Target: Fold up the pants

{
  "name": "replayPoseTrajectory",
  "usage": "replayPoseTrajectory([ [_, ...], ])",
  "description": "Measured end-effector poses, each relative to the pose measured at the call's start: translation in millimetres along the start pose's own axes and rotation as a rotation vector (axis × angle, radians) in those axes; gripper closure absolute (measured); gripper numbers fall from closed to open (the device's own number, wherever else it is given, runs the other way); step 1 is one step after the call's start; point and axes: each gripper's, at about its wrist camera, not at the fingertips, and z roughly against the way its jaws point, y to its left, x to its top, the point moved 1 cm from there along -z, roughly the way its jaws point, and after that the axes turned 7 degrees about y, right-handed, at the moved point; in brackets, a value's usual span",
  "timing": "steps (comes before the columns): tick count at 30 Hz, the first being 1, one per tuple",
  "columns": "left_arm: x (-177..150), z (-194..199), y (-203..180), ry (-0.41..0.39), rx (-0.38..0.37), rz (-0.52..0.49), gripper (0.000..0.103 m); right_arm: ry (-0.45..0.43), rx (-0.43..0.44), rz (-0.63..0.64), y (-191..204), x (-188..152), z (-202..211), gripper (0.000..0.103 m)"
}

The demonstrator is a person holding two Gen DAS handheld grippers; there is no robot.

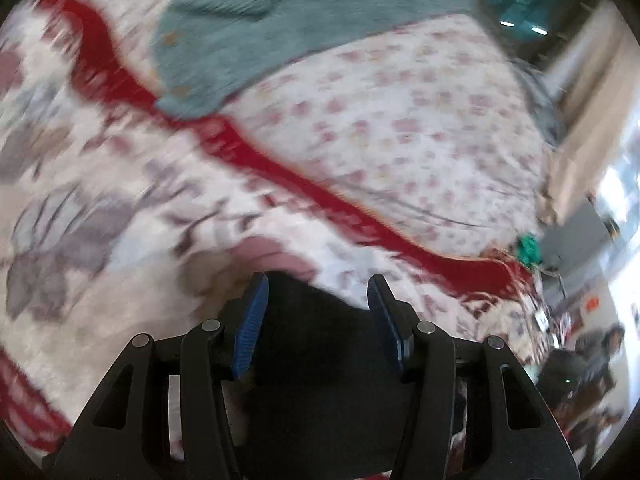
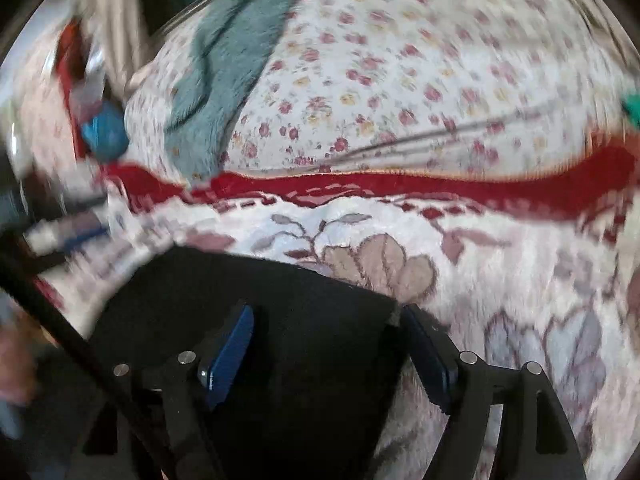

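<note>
Left gripper: the left gripper (image 1: pixel 318 286) sits low at 6 o'clock in its own view, blue pads (image 1: pixel 252 328) spread wide apart, nothing pinched between them.
Pants, left view: the black pants (image 1: pixel 320 360) fill the gap between the fingers and run down to the bottom edge at 6 o'clock; the cloth lies under the open jaws, and I cannot tell whether the pads touch it.
Right gripper: the right gripper (image 2: pixel 328 316) is also at 6 o'clock, fingers held apart, one blue pad (image 2: pixel 230 356) at 7 o'clock and the other at 5 o'clock.
Pants, right view: the same black cloth (image 2: pixel 260 300) spreads from the gap out toward 8 o'clock, its upper edge slanting across the blanket; its right edge sits just beside the right-hand finger.
Blanket: a fluffy white blanket (image 2: pixel 500 272) with grey and tan leaves lies under the pants, with a red border band (image 2: pixel 400 188) crossing from 9 to 3 o'clock.
Sheet: beyond the red band a flowered sheet (image 2: pixel 400 80) covers the upper half.
Sweater: a teal knitted sweater (image 1: pixel 280 28) lies on the sheet at 12 o'clock in the left view, one corner touching the red band.
Sharpness: both views are smeared with blur, so fine detail is lost.
</note>
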Motion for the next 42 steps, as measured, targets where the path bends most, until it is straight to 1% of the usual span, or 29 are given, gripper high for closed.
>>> replayPoseTrajectory([
  [1, -0.4, -5.4, 12.5, 0.039, 0.005, 0.074, 0.04, -0.025, 0.06, -0.059, -8.8, 0.7, 11.5, 0.029],
  [2, -1.8, -10.8, 22.0, 0.078, -0.02, 0.144, 0.036, -0.035, 0.111, -0.121, -19.3, 1.1, 20.3, 0.029],
  [3, -2.6, -14.5, 26.7, 0.102, -0.054, 0.18, 0.036, -0.028, 0.164, -0.208, -34.9, 0.0, 27.9, 0.029],
  [4, -2.2, -17.4, 26.2, 0.119, -0.08, 0.184, 0.036, -0.02, 0.186, -0.261, -43.7, -1.2, 31.1, 0.029],
  [5, -2.7, -18.6, 21.4, 0.128, -0.084, 0.162, 0.034, -0.015, 0.204, -0.345, -57.4, -5.3, 35.2, 0.029],
  [7, -6.8, -22.7, 10.4, 0.16, -0.108, 0.113, 0.034, 0.002, 0.233, -0.432, -71.0, -9.3, 37.2, 0.029],
  [8, -10.2, -24.4, 6.9, 0.183, -0.12, 0.104, 0.034, 0.026, 0.257, -0.464, -75.6, -12.0, 35.5, 0.029],
  [9, -13.2, -27.6, 5.0, 0.213, -0.128, 0.102, 0.034, 0.079, 0.293, -0.493, -78.2, -16.0, 29.6, 0.029],
  [10, -16.6, -30.2, 4.7, 0.235, -0.127, 0.104, 0.034, 0.116, 0.325, -0.505, -79.9, -16.5, 25.1, 0.029],
  [11, -17.9, -30.8, 5.3, 0.238, -0.116, 0.107, 0.034, 0.166, 0.373, -0.522, -79.6, -18.4, 18.1, 0.029],
  [12, -18.0, -31.7, 6.3, 0.243, -0.116, 0.118, 0.034, 0.216, 0.432, -0.547, -78.6, -20.6, 9.6, 0.03],
  [13, -18.1, -32.0, 9.0, 0.25, -0.125, 0.137, 0.034, 0.245, 0.481, -0.561, -77.2, -21.8, 4.0, 0.036],
  [14, -17.8, -32.7, 14.1, 0.26, -0.138, 0.164, 0.034, 0.273, 0.504, -0.57, -75.7, -23.3, -2.8, 0.038],
  [17, -17.0, -34.6, 23.5, 0.275, -0.175, 0.221, 0.034, 0.315, 0.484, -0.58, -75.1, -26.7, -11.1, 0.04],
  [19, -16.7, -32.6, 28.4, 0.261, -0.19, 0.255, 0.034, 0.335, 0.436, -0.57, -74.5, -27.3, -14.6, 0.051],
  [21, -15.7, -31.2, 34.0, 0.247, -0.199, 0.292, 0.034, 0.334, 0.413, -0.555, -72.6, -28.1, -16.8, 0.051],
  [23, -14.7, -31.7, 35.6, 0.25, -0.204, 0.306, 0.034, 0.333, 0.403, -0.528, -70.2, -26.5, -18.4, 0.05],
  [26, -15.3, -33.0, 30.9, 0.263, -0.182, 0.279, 0.034, 0.349, 0.43, -0.475, -63.9, -25.7, -22.0, 0.047],
  [28, -16.1, -36.7, 26.8, 0.291, -0.171, 0.245, 0.033, 0.354, 0.405, -0.416, -54.5, -25.0, -22.1, 0.047],
  [29, -16.0, -39.8, 22.9, 0.31, -0.163, 0.221, 0.032, 0.35, 0.398, -0.411, -54.1, -24.3, -23.6, 0.047],
  [31, -16.3, -44.1, 17.4, 0.333, -0.132, 0.185, 0.032, 0.344, 0.414, -0.449, -60.1, -25.8, -28.2, 0.052],
  [33, -17.7, -44.4, 13.2, 0.334, -0.112, 0.153, 0.032, 0.339, 0.427, -0.467, -63.9, -27.1, -28.3, 0.054],
  [35, -19.3, -41.4, 10.2, 0.319, -0.061, 0.117, 0.056, 0.334, 0.423, -0.454, -62.4, -26.6, -26.7, 0.057],
  [36, -20.7, -40.6, 7.9, 0.315, -0.033, 0.098, 0.058, 0.33, 0.421, -0.446, -61.7, -26.7, -25.9, 0.058],
  [37, -21.7, -39.8, 5.2, 0.308, -0.022, 0.076, 0.066, 0.327, 0.42, -0.442, -61.4, -26.4, -25.2, 0.058],
  [38, -22.9, -38.0, 0.6, 0.296, -0.001, 0.042, 0.071, 0.326, 0.416, -0.436, -61.3, -26.6, -24.3, 0.058],
  [39, -24.7, -37.4, -4.7, 0.287, 0.027, 0.002, 0.074, 0.326, 0.408, -0.425, -59.7, -26.1, -24.4, 0.059],
  [40, -27.0, -36.6, -10.7, 0.273, 0.059, -0.041, 0.078, 0.323, 0.395, -0.407, -57.4, -25.3, -23.9, 0.061],
  [42, -32.3, -35.0, -22.0, 0.238, 0.118, -0.119, 0.08, 0.311, 0.369, -0.365, -51.9, -23.3, -20.4, 0.068],
])
